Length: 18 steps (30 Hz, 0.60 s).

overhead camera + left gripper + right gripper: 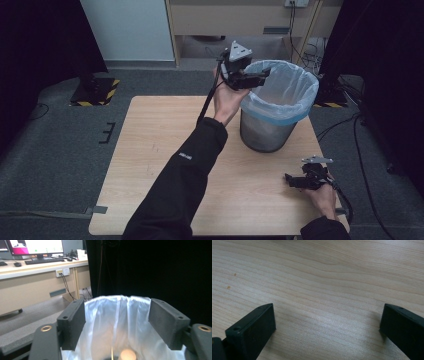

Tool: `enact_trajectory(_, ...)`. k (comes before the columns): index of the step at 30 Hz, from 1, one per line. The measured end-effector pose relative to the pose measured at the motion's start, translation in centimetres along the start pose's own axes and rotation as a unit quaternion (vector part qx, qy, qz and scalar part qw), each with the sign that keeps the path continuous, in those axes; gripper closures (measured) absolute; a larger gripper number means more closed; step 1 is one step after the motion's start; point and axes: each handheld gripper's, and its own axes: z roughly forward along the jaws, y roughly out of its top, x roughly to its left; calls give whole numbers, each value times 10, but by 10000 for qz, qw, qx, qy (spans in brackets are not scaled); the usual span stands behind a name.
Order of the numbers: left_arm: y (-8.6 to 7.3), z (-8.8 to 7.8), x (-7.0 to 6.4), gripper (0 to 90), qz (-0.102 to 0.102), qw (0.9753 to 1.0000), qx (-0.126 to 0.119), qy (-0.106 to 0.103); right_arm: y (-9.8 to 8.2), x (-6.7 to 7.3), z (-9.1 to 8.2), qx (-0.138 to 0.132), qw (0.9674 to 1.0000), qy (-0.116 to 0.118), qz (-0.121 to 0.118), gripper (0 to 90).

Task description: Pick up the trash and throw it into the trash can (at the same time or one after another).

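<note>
Grey bin (262,135) w/ pale blue liner (285,90), light wood table (150,165).

Left tongs (116,325) gape empty above the bin liner (117,322).

We hold our left gripper (265,75) raised at arm's length, jaws apart; our right gripper (290,180) rests low, jaws wide.

Bin (272,131) bottom hidden by its liner (117,322); pale round thing (128,354) inside was blurred, cut by frame edge, unidentifiable. Right gripper (327,335) fingers (253,330) cropped at bottom edge.
</note>
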Motion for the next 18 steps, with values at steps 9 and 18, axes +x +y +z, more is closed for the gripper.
enact_trajectory(9,-62,-73,9,234,-75,9994,325,-104,0,0,0,-13,10000,-4,1,3)
enact_trajectory(18,-154,-144,21,202,-348,9954,891,44,0,0,0,-2,10000,3,3,3)
